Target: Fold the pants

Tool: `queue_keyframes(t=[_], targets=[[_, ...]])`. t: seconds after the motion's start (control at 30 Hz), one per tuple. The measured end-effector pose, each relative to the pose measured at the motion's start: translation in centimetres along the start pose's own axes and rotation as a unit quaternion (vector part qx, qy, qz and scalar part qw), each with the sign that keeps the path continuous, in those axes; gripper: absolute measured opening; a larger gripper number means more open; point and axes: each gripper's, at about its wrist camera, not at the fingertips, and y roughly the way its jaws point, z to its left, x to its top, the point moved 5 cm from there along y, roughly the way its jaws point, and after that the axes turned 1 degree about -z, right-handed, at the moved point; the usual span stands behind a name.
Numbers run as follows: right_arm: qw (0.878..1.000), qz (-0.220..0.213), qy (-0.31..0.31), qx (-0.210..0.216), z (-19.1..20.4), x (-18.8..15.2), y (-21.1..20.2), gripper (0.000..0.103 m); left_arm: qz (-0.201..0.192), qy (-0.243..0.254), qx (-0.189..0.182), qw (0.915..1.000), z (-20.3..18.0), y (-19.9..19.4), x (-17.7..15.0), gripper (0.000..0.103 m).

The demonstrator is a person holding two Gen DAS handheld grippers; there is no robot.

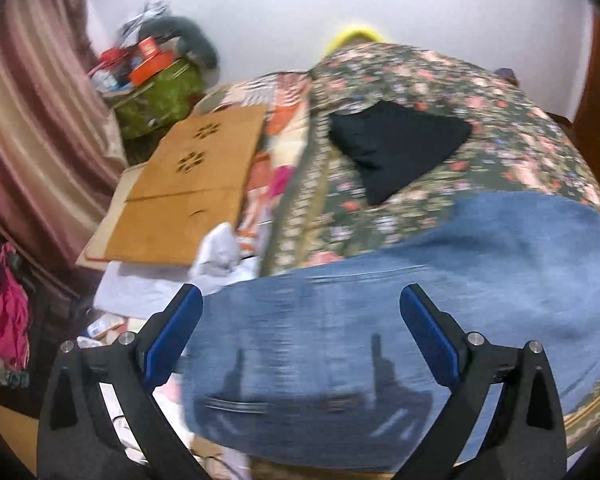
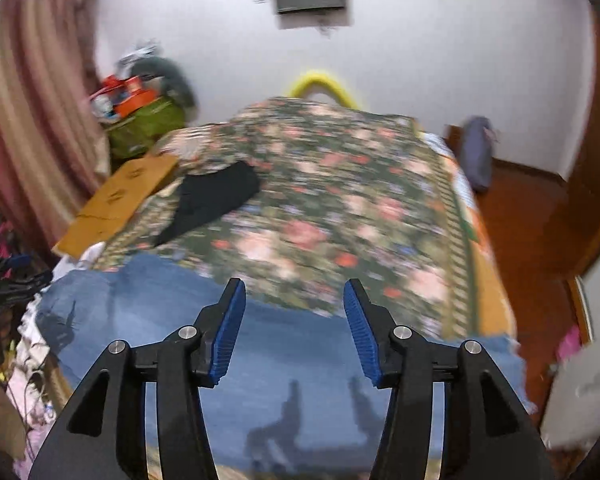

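Left gripper point(image 1: 300, 344) stood wide, nothing between the jaws; jeans point(image 1: 440, 300) lay flat just below and ahead on the floral bedspread point(image 1: 420, 92). Right gripper point(image 2: 294, 332) was partly spread, also empty, above the same denim. Looked like between folds; next move calls for picking an edge. Motion blur hid seams; near hem cut off.

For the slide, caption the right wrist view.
Open right hand-held gripper above blue jeans spread on a floral bedspread.
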Motion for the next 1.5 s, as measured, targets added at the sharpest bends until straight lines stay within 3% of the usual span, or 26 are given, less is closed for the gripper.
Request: queue_keyframes(t=[0.17, 0.27, 0.4, 0.6, 0.7, 0.77, 0.8, 0.87, 0.93, 1.07, 1.27, 1.37, 1.5], targets=[[0.998, 0.031, -0.051, 0.037, 6.4, 1.4, 5.6, 0.047, 0.044, -0.032, 0.025, 0.9982, 6.1, 3.7, -2.4, 0.1], [0.994, 0.052, -0.076, 0.051, 9.3, 1.4, 8.7, 0.047, 0.077, -0.062, 0.018, 0.9949, 8.8, 6.2, -4.3, 0.1], [0.989, 0.086, -0.099, 0.063, 12.4, 1.1, 12.6, 0.047, 0.099, -0.101, -0.017, 0.9898, 10.3, 8.5, -6.3, 0.099], [0.978, 0.148, -0.113, 0.093, 15.6, 0.3, 18.0, 0.047, 0.113, -0.121, -0.081, 0.9829, 10.1, 10.6, -7.8, 0.083], [0.973, 0.168, -0.119, 0.101, 16.6, -0.3, 19.6, 0.048, 0.118, -0.13, -0.111, 0.9782, 9.7, 11.0, -8.0, 0.066], [0.971, 0.177, -0.121, 0.107, 17.0, -0.6, 20.2, 0.047, 0.117, -0.14, -0.134, 0.974, 9.3, 11.0, -8.0, 0.039], [0.97, 0.177, -0.119, 0.113, 17.2, -0.7, 20.4, 0.045, 0.117, -0.146, -0.15, 0.9708, 9.1, 11.1, -7.9, 0.033], [0.969, 0.183, -0.118, 0.119, 17.5, -0.8, 20.6, 0.025, 0.109, -0.139, -0.136, 0.9749, 8.7, 10.7, -7.6, 0.014], [0.969, 0.182, -0.115, 0.123, 17.7, -0.9, 20.7, 0.017, 0.104, -0.124, -0.112, 0.9804, 8.3, 10.5, -7.5, 0.004], [0.974, 0.156, -0.119, 0.115, 17.6, -0.6, 20.2, 0.007, 0.094, -0.114, -0.072, 0.9864, 8.8, 10.2, -7.7, 0.003], [0.978, 0.132, -0.141, 0.077, 17.5, -0.7, 20.1, 0.004, 0.09, -0.098, -0.028, 0.9907, 9.4, 9.9, -7.9, 0.004], [0.979, 0.143, -0.13, 0.066, 16.9, -0.9, 20.5, 0.004, 0.106, -0.077, -0.025, 0.991, 8.9, 10.6, -8.1, 0.005], [0.98, 0.152, -0.096, 0.086, 15.9, -0.3, 18.4, 0.006, 0.11, -0.063, -0.027, 0.9915, 9.0, 9.0, -7.3, 0.009]])
